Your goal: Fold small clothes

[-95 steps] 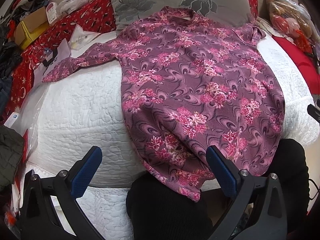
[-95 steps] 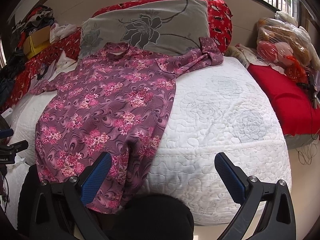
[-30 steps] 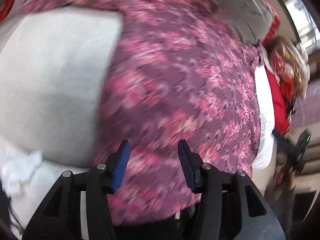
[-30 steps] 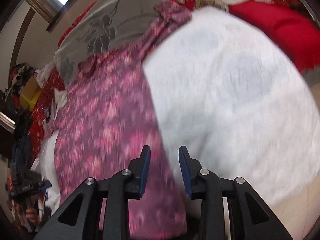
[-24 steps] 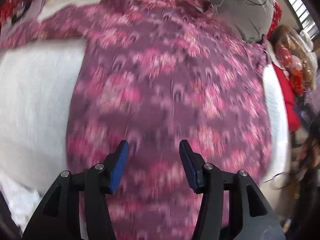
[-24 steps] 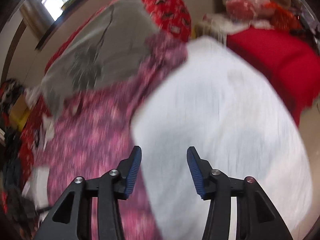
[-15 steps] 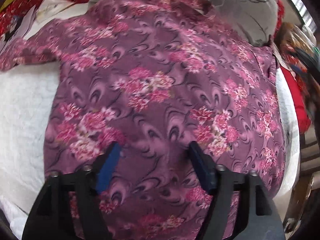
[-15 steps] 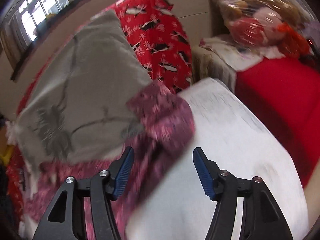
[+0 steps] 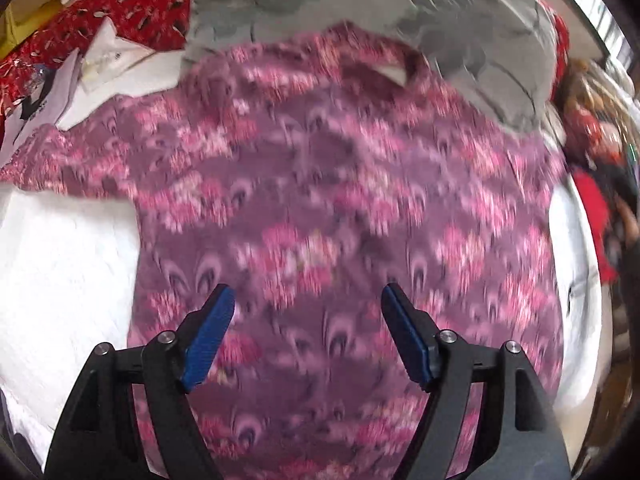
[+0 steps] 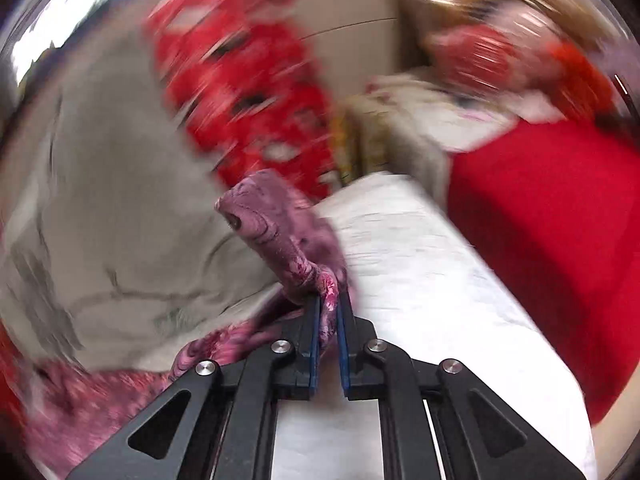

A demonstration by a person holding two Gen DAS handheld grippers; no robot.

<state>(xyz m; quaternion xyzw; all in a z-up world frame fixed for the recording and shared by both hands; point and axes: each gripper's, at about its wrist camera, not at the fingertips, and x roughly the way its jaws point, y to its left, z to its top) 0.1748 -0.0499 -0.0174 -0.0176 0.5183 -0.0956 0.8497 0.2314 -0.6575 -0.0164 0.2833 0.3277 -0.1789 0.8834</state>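
A purple shirt with pink flowers (image 9: 328, 184) lies spread on the white quilted bed (image 9: 60, 256), its collar toward the grey pillow. My left gripper (image 9: 308, 320) hovers open over the shirt's lower body, nothing between its blue pads. In the right wrist view my right gripper (image 10: 328, 316) is shut on the shirt's sleeve (image 10: 276, 236), the cuff standing up past the pads beside the white quilt (image 10: 420, 280). Both views are blurred by motion.
A grey flowered pillow (image 9: 420, 12) and red patterned bedding (image 9: 132, 12) lie behind the shirt. Papers (image 9: 104, 64) sit at the left. A red cushion (image 10: 552, 216) and a bag of soft toys (image 10: 500, 48) stand to the right.
My right gripper travelled from the shirt's hem to the sleeve by the pillow and shut on it. My left gripper moved up over the shirt's body and its jaws widened.
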